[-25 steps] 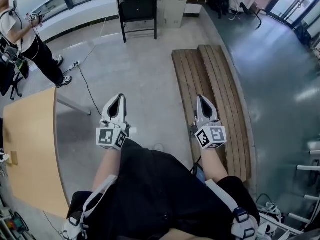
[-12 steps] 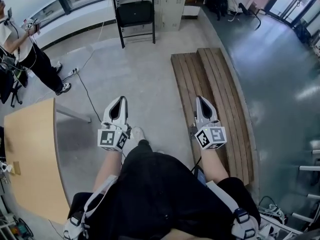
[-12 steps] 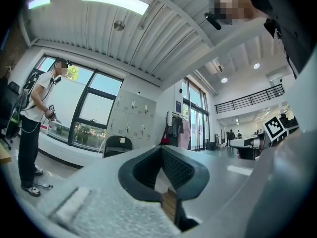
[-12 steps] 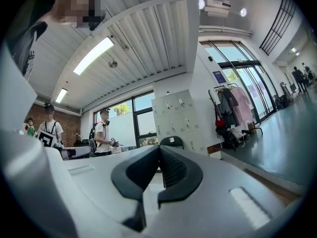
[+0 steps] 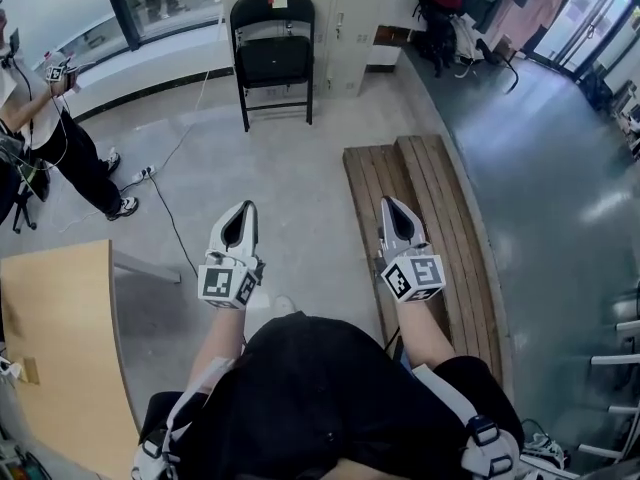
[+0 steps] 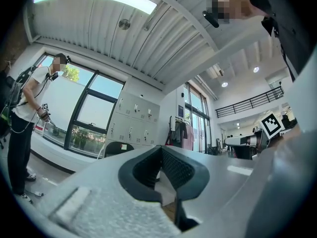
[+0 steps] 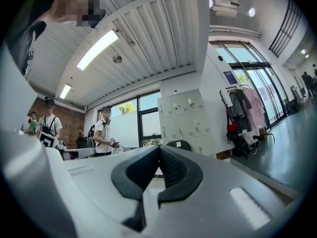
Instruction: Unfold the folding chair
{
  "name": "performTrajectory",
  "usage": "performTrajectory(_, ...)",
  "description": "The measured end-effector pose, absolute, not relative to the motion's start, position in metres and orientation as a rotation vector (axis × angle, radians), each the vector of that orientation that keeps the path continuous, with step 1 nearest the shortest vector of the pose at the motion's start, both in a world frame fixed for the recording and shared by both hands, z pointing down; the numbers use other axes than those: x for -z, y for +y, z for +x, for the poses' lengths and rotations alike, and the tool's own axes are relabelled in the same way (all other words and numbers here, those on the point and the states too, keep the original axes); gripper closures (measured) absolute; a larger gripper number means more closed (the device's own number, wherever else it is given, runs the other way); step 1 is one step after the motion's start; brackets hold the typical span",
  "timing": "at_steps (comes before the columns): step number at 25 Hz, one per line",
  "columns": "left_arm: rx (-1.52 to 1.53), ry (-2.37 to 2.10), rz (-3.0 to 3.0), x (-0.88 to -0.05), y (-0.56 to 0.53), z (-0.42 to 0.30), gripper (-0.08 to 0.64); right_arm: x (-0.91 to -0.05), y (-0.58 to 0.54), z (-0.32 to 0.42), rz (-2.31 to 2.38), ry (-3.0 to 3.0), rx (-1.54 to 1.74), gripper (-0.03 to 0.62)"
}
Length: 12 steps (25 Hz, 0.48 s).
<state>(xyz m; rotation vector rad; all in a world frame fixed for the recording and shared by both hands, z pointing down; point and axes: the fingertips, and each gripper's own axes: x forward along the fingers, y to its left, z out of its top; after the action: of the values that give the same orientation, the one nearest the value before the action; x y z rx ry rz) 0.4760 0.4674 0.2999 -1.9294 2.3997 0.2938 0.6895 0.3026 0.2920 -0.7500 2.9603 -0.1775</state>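
Bench [image 5: 432,218] is the biggest item: wood slats, running fwd under and past your R tongs [image 5: 388,204]. Table [image 5: 60,338] sits left of and behind your L tongs [image 5: 243,208]. Lockers [image 5: 345,8] line the wall far ahead of both.

Chair [image 5: 271,53] stands on its legs in front of the lockers. It's straight ahead and well apart from both tongs, nearer L's line than R's. Can't tell at this range whether the seat is fully down.

Both tongs are clenched, pads together, nothing btwn them. You hold them side by side, approx level, pointing at the chair.

Handling, my read only:
- The black frame looks like painted steel tube, so prob stiff w/ no give, and fairly heavy for tongs.
- Round tube is likely slick, so pads may roll or slip on it.
- Seat and back panels look flat and should give a better bite than the tube.
- Legs could skid on the smooth floor if you push hard.

Where to grab: one tongs on the top rail of the backrest to steady it. Put the other on the seat's front edge, to swing the seat away from the back. Stay off the side hinges, that's a pinch risk. Skip the small white label [image 5: 277,1] on the backrest, it could peel.
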Motion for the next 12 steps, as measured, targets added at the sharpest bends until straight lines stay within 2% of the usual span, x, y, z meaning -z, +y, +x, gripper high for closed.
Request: performTrajectory(12, -0.262, 2.491, -1.825, -0.308, 0.471, 0.36, 0.56, -0.31, 0.283, 0.55, -0.591, 3.046, 0.207, 0.586)
